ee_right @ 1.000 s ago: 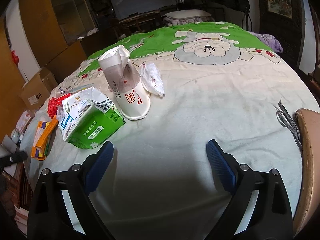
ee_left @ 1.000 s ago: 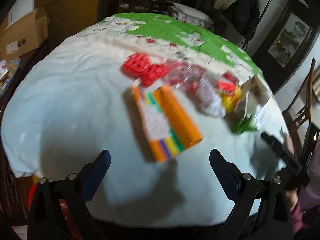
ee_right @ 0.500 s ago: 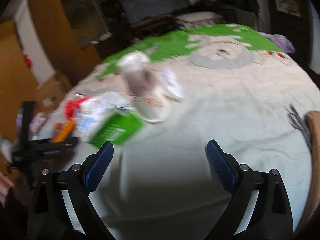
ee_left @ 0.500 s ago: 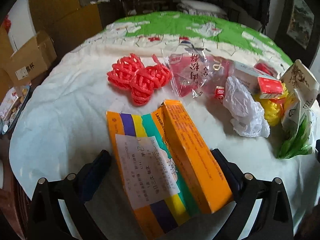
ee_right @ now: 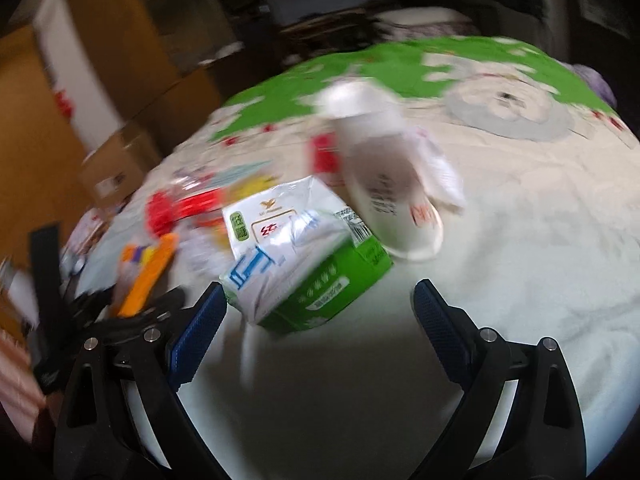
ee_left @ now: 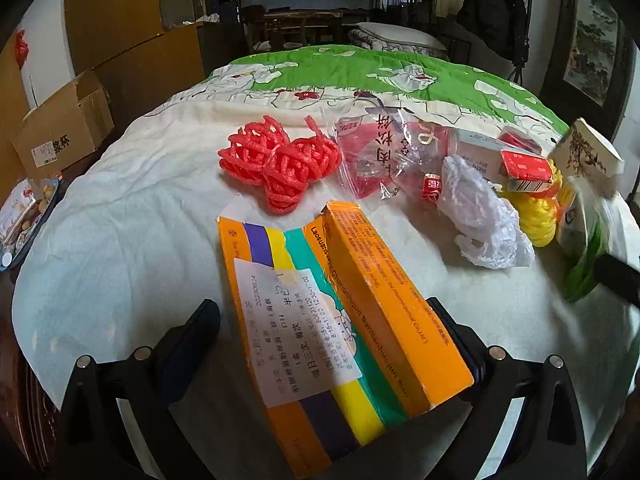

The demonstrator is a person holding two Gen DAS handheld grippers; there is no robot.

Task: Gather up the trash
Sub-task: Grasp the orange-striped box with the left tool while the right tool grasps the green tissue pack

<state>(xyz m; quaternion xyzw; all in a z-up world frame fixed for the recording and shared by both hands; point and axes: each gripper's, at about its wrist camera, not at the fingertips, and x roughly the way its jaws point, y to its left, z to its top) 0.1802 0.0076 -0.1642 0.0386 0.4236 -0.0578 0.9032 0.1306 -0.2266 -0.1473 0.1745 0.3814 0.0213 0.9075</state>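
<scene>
An orange medicine box [ee_left: 384,288] with coloured stripes and a white label lies flat between the fingers of my left gripper [ee_left: 324,332], which is open around it. Beyond it lie a red foam net [ee_left: 280,164], a clear red-printed bag [ee_left: 380,152], a crumpled white plastic bag [ee_left: 484,220], a yellow net [ee_left: 536,212] and a small red box [ee_left: 524,168]. My right gripper [ee_right: 320,316] is open, just short of a crushed green-and-white carton [ee_right: 304,252]. Behind the carton stands an upturned paper cup [ee_right: 392,196] with a white wrapper [ee_right: 440,176] beside it. The right wrist view is blurred.
Everything lies on a pale quilt [ee_left: 140,208] with a green patterned far part [ee_left: 360,68]. Left of the table are a cardboard box [ee_left: 60,132] and a snack tray [ee_left: 24,216]. Wooden cabinets and dark furniture stand behind. The quilt right of the cup [ee_right: 540,240] is bare.
My left gripper has moved forward until the orange box lies between its fingers. My right gripper has swung left and closer to the green carton, which now sits just ahead of its fingers.
</scene>
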